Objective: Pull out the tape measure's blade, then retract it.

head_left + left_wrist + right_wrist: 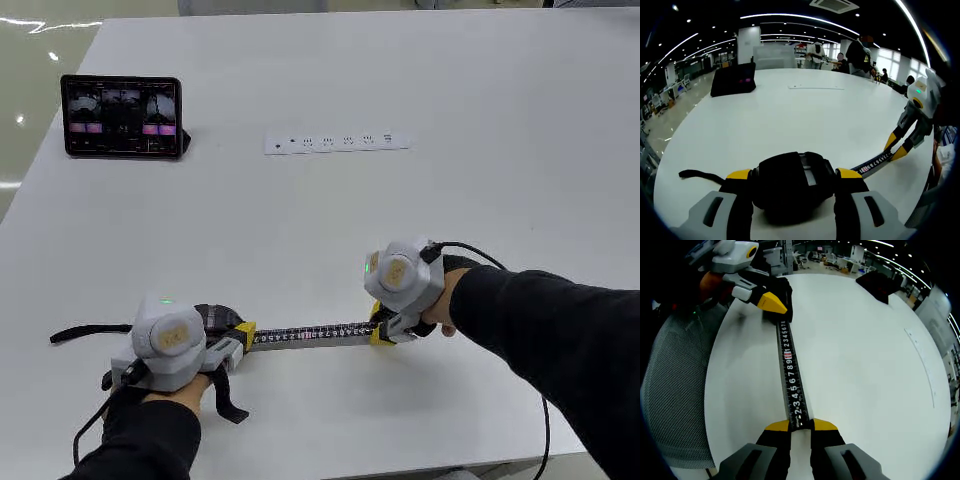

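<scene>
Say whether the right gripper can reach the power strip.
Probably not freely: the right gripper is shut on the blade, though bare table lies between it and the power strip.

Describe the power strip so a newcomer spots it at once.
On the white table, look at the far half, right of the black tablet. The power strip lies flat: long, white, with a row of sockets, unlike the dark upright tablet.
</scene>
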Motion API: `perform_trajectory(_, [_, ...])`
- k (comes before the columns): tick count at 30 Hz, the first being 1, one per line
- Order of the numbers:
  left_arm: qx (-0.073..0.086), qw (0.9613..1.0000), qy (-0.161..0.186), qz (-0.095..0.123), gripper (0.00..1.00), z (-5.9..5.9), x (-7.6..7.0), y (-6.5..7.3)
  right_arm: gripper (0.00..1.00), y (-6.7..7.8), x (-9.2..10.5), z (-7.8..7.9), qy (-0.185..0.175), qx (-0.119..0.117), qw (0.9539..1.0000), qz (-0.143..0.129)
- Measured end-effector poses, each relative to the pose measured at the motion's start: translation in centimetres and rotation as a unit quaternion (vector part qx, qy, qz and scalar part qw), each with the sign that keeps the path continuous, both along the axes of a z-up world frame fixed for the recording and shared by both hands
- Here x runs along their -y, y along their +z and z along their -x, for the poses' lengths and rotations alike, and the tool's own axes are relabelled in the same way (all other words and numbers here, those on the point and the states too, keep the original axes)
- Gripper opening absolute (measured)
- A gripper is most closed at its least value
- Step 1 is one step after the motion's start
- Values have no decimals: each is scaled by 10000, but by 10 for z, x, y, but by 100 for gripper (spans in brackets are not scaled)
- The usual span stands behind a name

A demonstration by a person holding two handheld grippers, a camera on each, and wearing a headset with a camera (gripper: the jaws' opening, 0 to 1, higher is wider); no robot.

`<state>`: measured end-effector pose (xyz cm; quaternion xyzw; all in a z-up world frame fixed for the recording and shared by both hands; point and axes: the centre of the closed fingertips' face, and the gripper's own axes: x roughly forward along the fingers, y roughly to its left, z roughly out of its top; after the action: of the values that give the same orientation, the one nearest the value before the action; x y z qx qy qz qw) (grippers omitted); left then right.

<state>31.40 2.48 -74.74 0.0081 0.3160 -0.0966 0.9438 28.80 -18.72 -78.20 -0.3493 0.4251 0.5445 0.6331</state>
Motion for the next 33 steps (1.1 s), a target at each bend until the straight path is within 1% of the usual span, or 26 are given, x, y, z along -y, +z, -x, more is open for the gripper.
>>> perform_trajectory(3, [-23, 10000, 0, -4, 61, 0, 0, 0, 11, 0, -1, 0, 60, 5, 10000, 20])
perform_trajectory(5, [-17, 10000, 10, 0, 61, 0, 0, 0, 11, 1, -1, 0, 201, 17, 9998, 33])
perform_trajectory(6, [-10, 10000, 10, 3, 61, 0, 0, 0, 10, 1, -1, 1, 203, 12, 9998, 30])
perform_trajectory(8, [-6, 10000, 10, -4, 61, 0, 0, 0, 10, 1, -2, 1, 134, -29, 9999, 5])
perform_trajectory(14, [34, 10000, 14, -2, 61, 1, 0, 1, 10, 1, -3, 0, 121, -27, 9999, 41])
perform_trajectory(21, [-10, 10000, -6, 14, 61, 1, 0, 1, 10, 1, -5, 1, 8, -42, 10000, 24])
perform_trajectory(25, [-75, 10000, 6, 20, 61, 0, 0, 1, 10, 0, -6, 1, 5, -20, 10000, 72])
perform_trajectory(29, [-53, 10000, 20, 9, 62, 1, 0, 0, 10, 0, -7, 1, 20, -11, 9999, 99])
perform_trajectory(32, [-78, 10000, 11, 13, 62, 1, 1, 0, 10, 0, -8, 0, 6, -27, 10000, 87])
perform_trajectory(33, [-59, 10000, 0, 22, 62, 1, 1, 0, 10, 0, -8, 0, -11, -45, 10000, 78])
